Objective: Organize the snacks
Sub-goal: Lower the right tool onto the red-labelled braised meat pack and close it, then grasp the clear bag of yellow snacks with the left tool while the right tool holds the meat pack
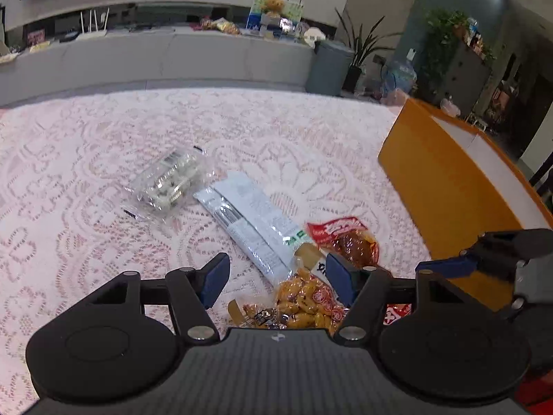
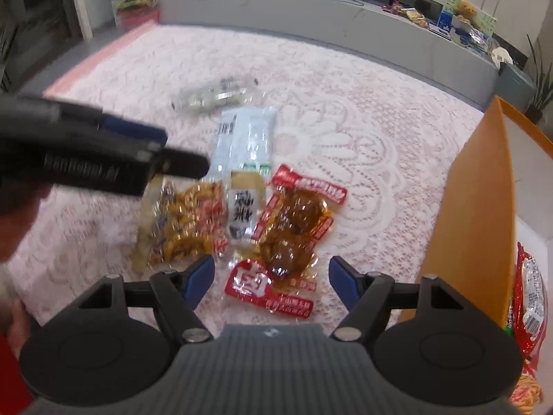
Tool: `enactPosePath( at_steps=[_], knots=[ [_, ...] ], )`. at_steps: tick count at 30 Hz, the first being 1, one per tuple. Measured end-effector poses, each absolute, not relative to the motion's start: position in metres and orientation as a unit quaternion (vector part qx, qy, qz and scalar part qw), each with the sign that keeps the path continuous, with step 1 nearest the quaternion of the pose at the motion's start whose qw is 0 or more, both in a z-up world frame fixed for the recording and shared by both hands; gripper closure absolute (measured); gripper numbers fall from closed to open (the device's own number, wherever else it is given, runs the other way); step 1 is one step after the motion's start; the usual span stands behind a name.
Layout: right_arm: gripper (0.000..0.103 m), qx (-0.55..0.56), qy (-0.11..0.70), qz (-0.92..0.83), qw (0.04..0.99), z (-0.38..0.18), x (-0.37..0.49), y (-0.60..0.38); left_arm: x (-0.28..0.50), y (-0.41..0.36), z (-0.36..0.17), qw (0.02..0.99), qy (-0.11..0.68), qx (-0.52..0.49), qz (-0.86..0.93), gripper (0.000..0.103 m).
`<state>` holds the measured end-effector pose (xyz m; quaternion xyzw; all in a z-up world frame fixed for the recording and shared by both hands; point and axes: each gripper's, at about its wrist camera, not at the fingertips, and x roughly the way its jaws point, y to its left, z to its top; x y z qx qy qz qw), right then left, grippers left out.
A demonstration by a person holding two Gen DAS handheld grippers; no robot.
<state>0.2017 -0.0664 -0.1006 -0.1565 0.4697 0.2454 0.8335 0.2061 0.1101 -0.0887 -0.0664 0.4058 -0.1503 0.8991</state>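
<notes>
Orange box (image 2: pixel 473 207) beside scattered snack packets (image 2: pixel 242 207)

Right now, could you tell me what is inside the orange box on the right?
In the right wrist view, the orange box holds red snack packets against its near wall. The wall hides whatever lies deeper, and the left wrist view shows only its pale inner side.

Lace tablecloth (image 1: pixel 103 145) carries snack packets (image 2: pixel 300 214), orange box (image 1: pixel 442 200).

Snack pkts clustered mid-tablecloth (image 2: pixel 363 110): clear pack (image 2: pixel 211 95) farthest, long pkt (image 2: pixel 247 138) before it, peanut bag (image 2: pixel 188 223) left, meat pkt (image 2: pixel 299 218) right, box (image 2: pixel 478 214) far right.
</notes>
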Motion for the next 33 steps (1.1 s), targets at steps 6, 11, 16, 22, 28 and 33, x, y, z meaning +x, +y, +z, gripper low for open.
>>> enactPosePath(
  at_steps=[6, 11, 16, 22, 28, 33],
  knots=[
    [0.03, -0.173, 0.481, 0.226, 0.829, -0.122, 0.206, -0.062, 0.208, 0.104, -0.1, 0.88, 0.448, -0.05, -0.151, 0.029],
    [0.03, -0.123, 0.477, 0.213, 0.844, -0.123, 0.219, -0.062, 0.203, 0.122, -0.104, 0.856, 0.482, -0.104, -0.158, 0.031],
    [0.03, -0.108, 0.48, 0.21, 0.845, -0.124, 0.225, -0.063, 0.19, 0.131, -0.098, 0.85, 0.483, -0.122, -0.169, 0.027],
    [0.03, -0.143, 0.474, 0.225, 0.839, -0.121, 0.216, -0.064, 0.192, 0.12, -0.097, 0.859, 0.467, -0.086, -0.193, 0.019],
    [0.031, -0.137, 0.477, 0.238, 0.835, -0.123, 0.219, -0.068, 0.205, 0.11, -0.109, 0.852, 0.469, -0.082, -0.215, 0.019],
    [0.031, -0.135, 0.48, 0.243, 0.832, -0.125, 0.22, -0.069, 0.207, 0.103, -0.114, 0.857, 0.461, -0.072, -0.218, 0.017]
  ],
)
